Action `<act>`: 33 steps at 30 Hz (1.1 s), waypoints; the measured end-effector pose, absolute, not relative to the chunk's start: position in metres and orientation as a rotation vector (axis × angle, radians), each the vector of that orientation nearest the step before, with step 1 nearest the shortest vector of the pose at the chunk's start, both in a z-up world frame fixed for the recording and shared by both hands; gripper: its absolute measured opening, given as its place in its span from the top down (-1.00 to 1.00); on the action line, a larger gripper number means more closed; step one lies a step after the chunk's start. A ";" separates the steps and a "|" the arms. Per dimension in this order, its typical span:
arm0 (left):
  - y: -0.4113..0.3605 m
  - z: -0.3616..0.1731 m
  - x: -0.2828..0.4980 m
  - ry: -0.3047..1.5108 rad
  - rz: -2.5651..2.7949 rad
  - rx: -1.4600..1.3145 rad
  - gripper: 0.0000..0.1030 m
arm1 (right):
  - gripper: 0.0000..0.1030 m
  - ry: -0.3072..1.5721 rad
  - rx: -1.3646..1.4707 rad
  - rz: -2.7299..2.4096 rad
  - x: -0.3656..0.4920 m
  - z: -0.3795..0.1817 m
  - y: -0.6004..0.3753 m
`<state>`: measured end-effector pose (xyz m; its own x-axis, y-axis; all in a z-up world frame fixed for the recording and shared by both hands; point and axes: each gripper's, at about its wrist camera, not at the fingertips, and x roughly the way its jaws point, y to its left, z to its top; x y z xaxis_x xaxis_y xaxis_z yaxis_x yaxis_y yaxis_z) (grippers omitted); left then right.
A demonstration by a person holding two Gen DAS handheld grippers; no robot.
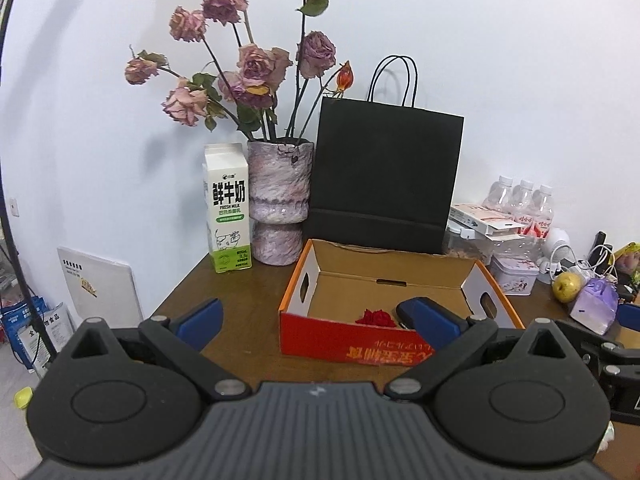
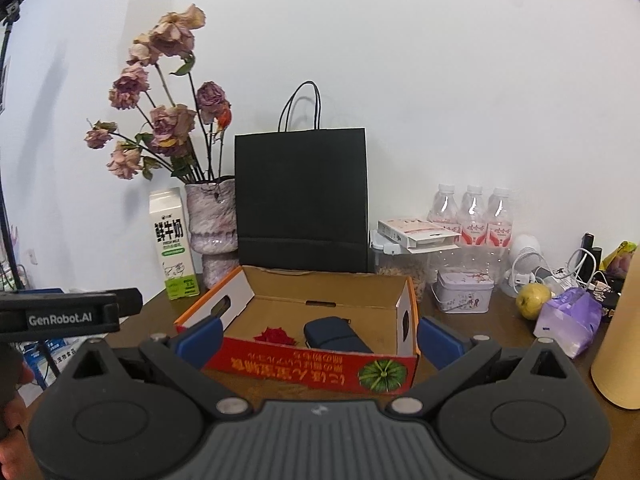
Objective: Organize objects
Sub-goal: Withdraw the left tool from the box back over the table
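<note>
An open cardboard box (image 1: 352, 344) with a red front and orange rim sits on the brown table; it also shows in the right wrist view (image 2: 304, 364). Inside lie a small red flower (image 1: 375, 317) (image 2: 275, 336) and a dark blue case (image 2: 334, 335), partly hidden in the left wrist view (image 1: 402, 314). My left gripper (image 1: 316, 320) is open and empty, in front of the box. My right gripper (image 2: 320, 338) is open and empty, its fingers spanning the box front.
A milk carton (image 1: 229, 210), a vase of dried roses (image 1: 279, 200) and a black paper bag (image 1: 386, 176) stand behind the box. Right of it are a tin (image 2: 464, 292), water bottles (image 2: 474, 216), a pear (image 2: 534, 300), a purple pouch (image 2: 568, 320), cables and a cardboard tube (image 2: 620, 332).
</note>
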<state>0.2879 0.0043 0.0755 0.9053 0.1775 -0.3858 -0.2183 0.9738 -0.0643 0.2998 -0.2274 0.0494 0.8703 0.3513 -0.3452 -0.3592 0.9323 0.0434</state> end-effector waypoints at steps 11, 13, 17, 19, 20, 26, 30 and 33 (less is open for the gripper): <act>0.006 0.064 0.232 0.397 0.205 -0.112 -1.00 | -1.00 0.375 -0.053 0.384 0.249 0.029 -0.236; 0.006 0.060 0.221 0.399 0.207 -0.110 -1.00 | -1.00 0.383 -0.061 0.387 0.242 0.022 -0.237; 0.007 0.051 0.201 0.411 0.211 -0.109 -1.00 | -1.00 0.402 -0.076 0.395 0.223 0.006 -0.241; 0.007 0.045 0.191 0.420 0.212 -0.110 -1.00 | -1.00 0.413 -0.082 0.401 0.214 -0.002 -0.242; 0.007 0.041 0.186 0.423 0.213 -0.107 -1.00 | -1.00 0.419 -0.087 0.404 0.209 -0.006 -0.242; 0.007 0.022 0.152 0.435 0.209 -0.097 -1.00 | -1.00 0.446 -0.105 0.429 0.180 -0.026 -0.245; 0.008 0.010 0.131 0.450 0.200 -0.094 -1.00 | -1.00 0.466 -0.107 0.449 0.163 -0.038 -0.248; 0.010 0.004 0.120 0.458 0.190 -0.098 -1.00 | -1.00 0.483 -0.097 0.462 0.152 -0.046 -0.252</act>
